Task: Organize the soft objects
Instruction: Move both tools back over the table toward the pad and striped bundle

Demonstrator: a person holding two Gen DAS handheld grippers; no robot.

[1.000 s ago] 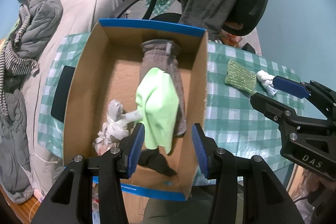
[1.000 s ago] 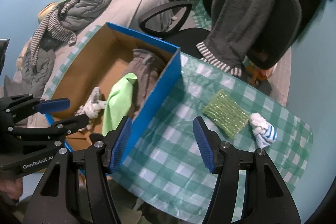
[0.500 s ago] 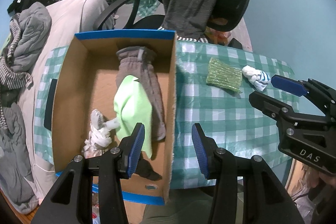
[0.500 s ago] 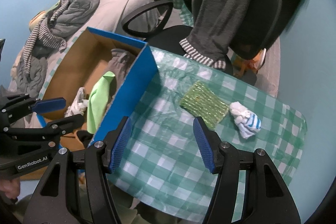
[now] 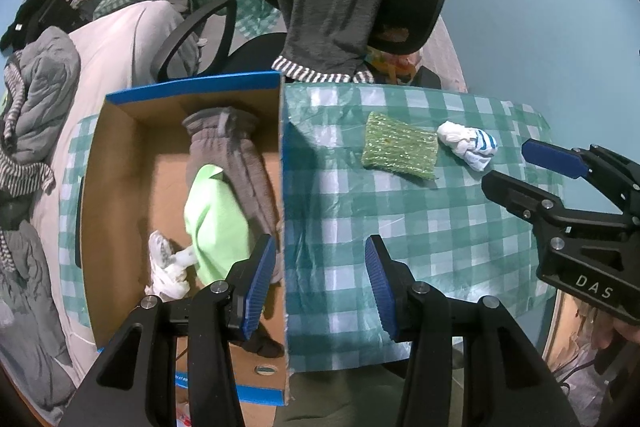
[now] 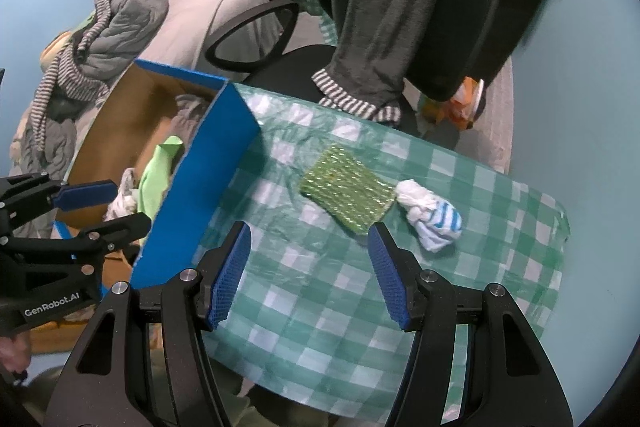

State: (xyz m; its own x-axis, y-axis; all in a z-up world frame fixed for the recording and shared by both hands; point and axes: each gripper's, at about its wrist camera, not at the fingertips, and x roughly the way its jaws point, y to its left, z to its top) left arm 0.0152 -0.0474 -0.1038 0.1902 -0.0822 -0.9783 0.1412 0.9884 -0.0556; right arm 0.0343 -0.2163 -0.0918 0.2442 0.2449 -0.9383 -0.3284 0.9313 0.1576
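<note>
Green knitted sponge pad (image 6: 346, 193) and white blue-striped rolled sock (image 6: 430, 214) lie on the checked tabletop (image 6: 320, 291), beside the blue-sided cardboard box (image 6: 200, 183)

Right gripper (image 6: 309, 271), jaws apart and empty, should straddle the pad squarely before closing; left gripper (image 5: 320, 281), jaws also apart, hovers at the box's wall

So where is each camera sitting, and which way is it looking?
Left wrist: on the left gripper, looking down over the box edge and table; its open fingers and the right gripper show.
Right wrist: on the right gripper, looking down at the table; its open fingers and the left gripper show.
Both see the box, green cloth, green pad and white sock.
</note>
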